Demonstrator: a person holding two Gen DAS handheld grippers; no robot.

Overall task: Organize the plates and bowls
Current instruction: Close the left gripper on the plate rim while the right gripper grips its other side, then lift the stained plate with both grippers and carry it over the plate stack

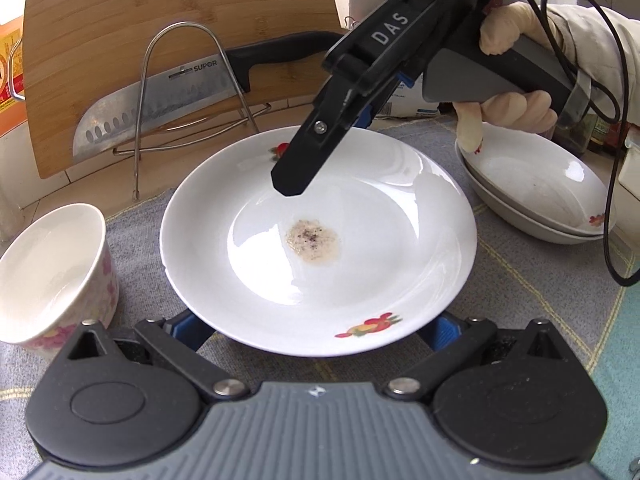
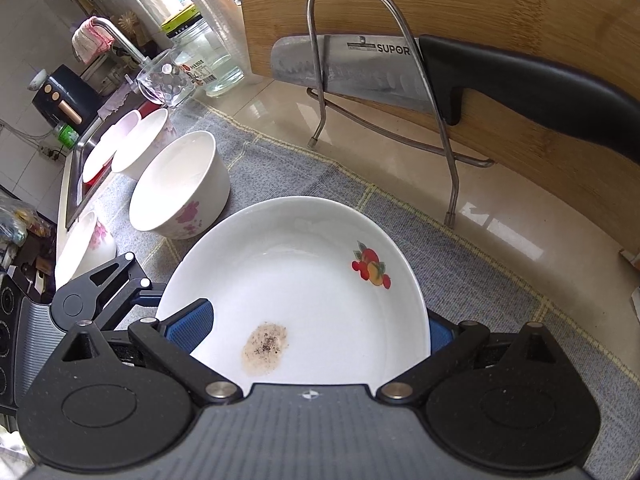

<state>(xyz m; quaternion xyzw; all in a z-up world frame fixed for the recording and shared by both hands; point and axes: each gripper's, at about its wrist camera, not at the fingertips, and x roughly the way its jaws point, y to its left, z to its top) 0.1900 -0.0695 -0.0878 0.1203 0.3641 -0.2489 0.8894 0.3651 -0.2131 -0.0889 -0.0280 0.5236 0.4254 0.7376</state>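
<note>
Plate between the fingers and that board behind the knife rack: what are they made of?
Plate: looks like glazed white ceramic, with glossy window reflections and a printed fruit decal; melamine can't be excluded. Board: looks like bamboo or wood, with tan strips, visible grain and a matte finish.

light: bright daylight, from window at top left in right wrist view | glare: on round white ceramic plate and glossy beige countertop | shadows: soft | edges: strong fisheye bending; corners dark
</note>
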